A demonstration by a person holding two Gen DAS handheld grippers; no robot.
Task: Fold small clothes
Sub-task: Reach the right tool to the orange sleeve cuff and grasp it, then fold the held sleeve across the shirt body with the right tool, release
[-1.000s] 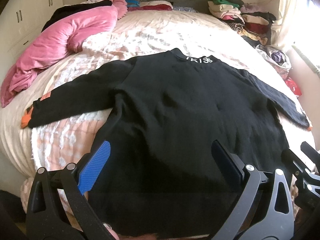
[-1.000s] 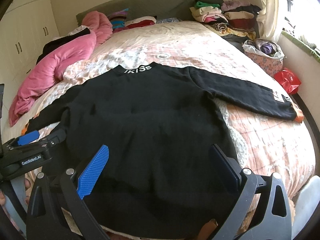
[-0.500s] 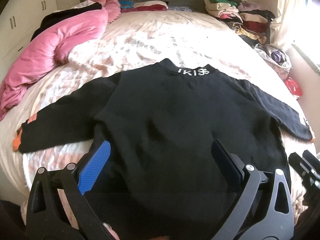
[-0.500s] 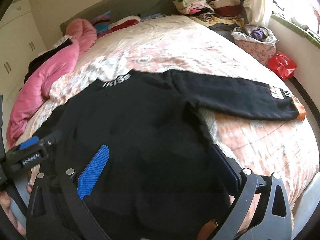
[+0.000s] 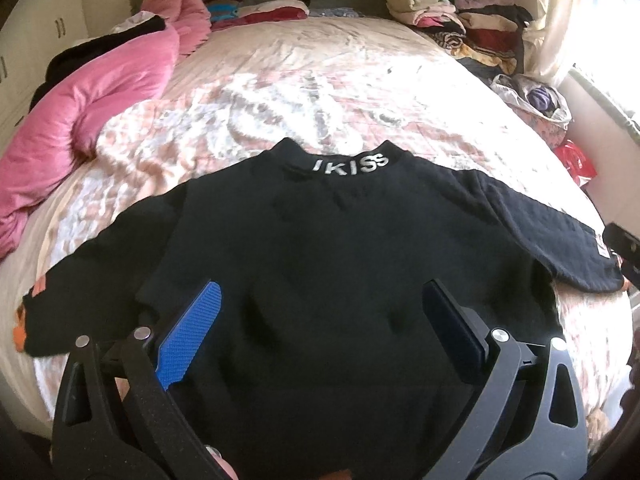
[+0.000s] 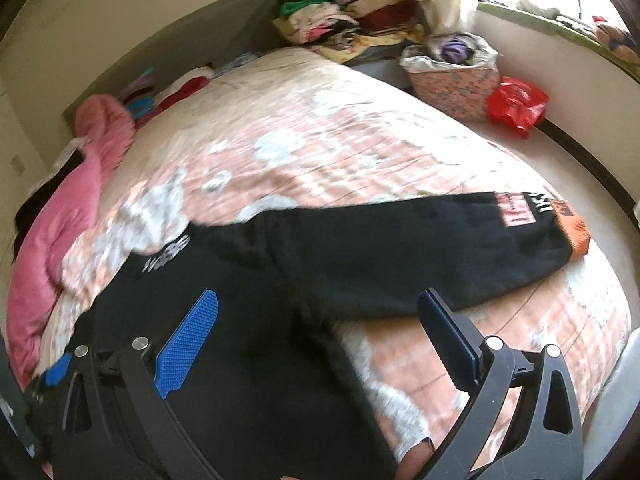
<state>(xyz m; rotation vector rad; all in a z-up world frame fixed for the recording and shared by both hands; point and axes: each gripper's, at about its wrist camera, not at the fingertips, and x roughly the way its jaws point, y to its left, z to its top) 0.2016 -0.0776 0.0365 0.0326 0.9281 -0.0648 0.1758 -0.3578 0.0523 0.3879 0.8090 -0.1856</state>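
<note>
The black sweater (image 5: 320,248) lies flat, back up, across the lower centre of the bed (image 5: 320,80), its collar toward the top of the frame and both sleeves spread out. By my reading no fold is made yet; a sleeve comes first. The right sleeve (image 6: 400,248) runs toward the right edge of the right wrist view, its orange cuff (image 6: 574,232) near the mattress edge. The right tool (image 6: 316,336) is released and empty, above the armpit; the left tool (image 5: 320,328) hangs likewise released over the hem. Next move: grip the cuff, carry it inward. Bare quilt lies above the collar; a pink duvet (image 5: 80,112) crowds the upper left.
</note>
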